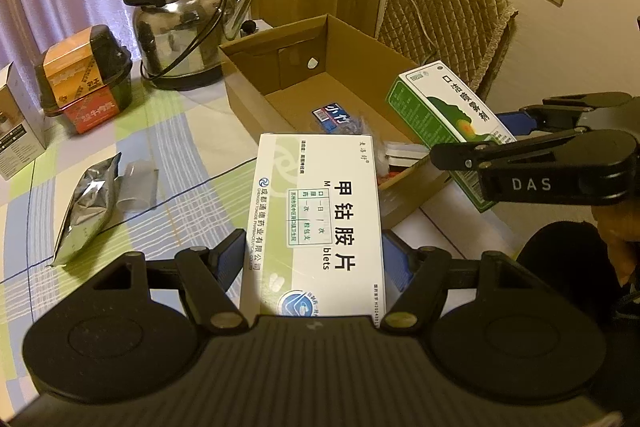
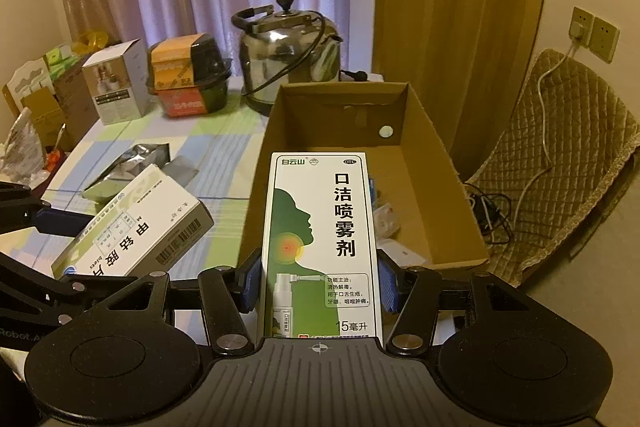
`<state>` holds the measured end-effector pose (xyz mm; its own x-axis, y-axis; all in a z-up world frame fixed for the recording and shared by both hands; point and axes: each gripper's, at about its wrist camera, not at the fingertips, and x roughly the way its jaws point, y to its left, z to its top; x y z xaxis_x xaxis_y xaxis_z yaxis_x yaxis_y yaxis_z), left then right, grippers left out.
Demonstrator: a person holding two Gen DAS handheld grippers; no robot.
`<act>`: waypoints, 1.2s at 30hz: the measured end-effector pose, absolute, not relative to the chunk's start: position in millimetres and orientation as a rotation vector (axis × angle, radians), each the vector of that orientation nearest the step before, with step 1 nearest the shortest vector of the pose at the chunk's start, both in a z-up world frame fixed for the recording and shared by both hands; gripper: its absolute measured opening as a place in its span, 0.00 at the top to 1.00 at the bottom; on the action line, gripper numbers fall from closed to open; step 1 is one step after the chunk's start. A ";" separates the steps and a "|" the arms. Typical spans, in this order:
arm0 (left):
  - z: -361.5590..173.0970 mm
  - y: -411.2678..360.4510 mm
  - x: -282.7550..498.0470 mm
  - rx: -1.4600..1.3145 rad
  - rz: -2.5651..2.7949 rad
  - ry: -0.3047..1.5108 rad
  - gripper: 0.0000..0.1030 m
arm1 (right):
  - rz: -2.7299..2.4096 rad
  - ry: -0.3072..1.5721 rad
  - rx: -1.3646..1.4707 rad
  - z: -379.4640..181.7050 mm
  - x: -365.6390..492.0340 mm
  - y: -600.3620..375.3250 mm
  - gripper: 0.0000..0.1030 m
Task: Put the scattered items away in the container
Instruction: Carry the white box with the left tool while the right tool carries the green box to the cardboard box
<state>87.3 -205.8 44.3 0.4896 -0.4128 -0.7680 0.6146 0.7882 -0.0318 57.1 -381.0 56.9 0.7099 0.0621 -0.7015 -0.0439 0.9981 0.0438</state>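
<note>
I hold each hand-held gripper pinching one carton: left hand-held gripper (image 1: 316, 263) the white tablet box (image 1: 316, 219), right hand-held gripper (image 2: 318, 283) the green spray box (image 2: 320, 243), both poised above the cardboard container (image 2: 436, 195) for release.

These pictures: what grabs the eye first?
Two medicine boxes held up front: a white tablet box clamped in the left gripper, a green spray box in the right gripper. Behind them an open cardboard box and a shiny kettle on the table.

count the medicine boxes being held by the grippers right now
2. The white tablet box is clamped in the left gripper; the green-and-white spray box is clamped in the right gripper, both near the cardboard box.
</note>
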 end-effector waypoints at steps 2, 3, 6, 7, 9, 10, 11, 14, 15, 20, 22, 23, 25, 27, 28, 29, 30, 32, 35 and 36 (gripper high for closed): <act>44.5 -208.3 89.4 0.259 -0.635 0.854 0.35 | 0.054 0.777 0.025 57.5 59.7 -385.1 0.44; 44.5 -210.0 90.4 0.259 -0.636 0.853 0.35 | 0.052 0.776 0.025 57.7 61.2 -386.9 0.44; 45.6 -215.6 93.8 0.257 -0.639 0.848 0.35 | 0.045 0.773 0.023 58.2 65.8 -392.9 0.44; 46.4 -218.4 95.5 0.255 -0.639 0.846 0.35 | 0.043 0.772 0.020 58.5 67.5 -394.7 0.44; 47.8 -224.2 98.9 0.250 -0.643 0.842 0.35 | 0.039 0.769 0.013 59.8 71.1 -398.9 0.44; 48.4 -227.7 100.9 0.247 -0.645 0.840 0.35 | 0.036 0.768 0.010 60.2 73.0 -401.3 0.44; 49.1 -231.4 102.8 0.247 -0.646 0.838 0.35 | 0.034 0.766 0.007 60.4 75.0 -403.9 0.44; 50.3 -242.8 108.9 0.236 -0.646 0.831 0.35 | 0.025 0.765 0.001 60.4 81.3 -412.3 0.44; 50.5 -246.7 111.4 0.229 -0.645 0.830 0.35 | 0.022 0.765 -0.001 60.1 83.3 -415.0 0.44; 48.7 -265.2 123.0 0.190 -0.634 0.831 0.35 | 0.011 0.769 -0.003 57.1 93.3 -428.6 0.44; 46.5 -271.8 128.4 0.172 -0.630 0.838 0.35 | 0.007 0.771 -0.001 55.3 96.8 -433.6 0.44; 45.3 -275.2 131.2 0.164 -0.630 0.842 0.35 | 0.006 0.773 0.001 54.3 98.7 -436.0 0.44; 42.8 -280.9 136.1 0.150 -0.627 0.850 0.35 | 0.004 0.776 0.004 52.2 102.2 -440.6 0.44; 40.3 -286.4 140.2 0.141 -0.620 0.854 0.35 | 0.002 0.778 0.007 50.4 105.2 -444.4 0.44; 39.2 -289.1 142.4 0.136 -0.618 0.856 0.35 | 0.002 0.779 0.008 49.8 106.8 -445.9 0.44; 38.2 -291.5 144.4 0.133 -0.615 0.857 0.35 | 0.001 0.780 0.009 48.9 108.3 -447.5 0.44; 37.5 -293.9 146.3 0.132 -0.613 0.857 0.35 | 0.001 0.782 0.011 48.0 109.6 -448.7 0.44; 35.9 -297.2 149.9 0.128 -0.607 0.860 0.35 | 0.000 0.785 0.012 46.2 112.0 -450.9 0.44; 33.5 -299.9 155.5 0.120 -0.601 0.863 0.35 | -0.003 0.790 0.014 43.3 115.4 -453.4 0.44; 33.0 -300.9 156.8 0.120 -0.599 0.863 0.35 | -0.004 0.792 0.014 42.3 116.5 -454.2 0.44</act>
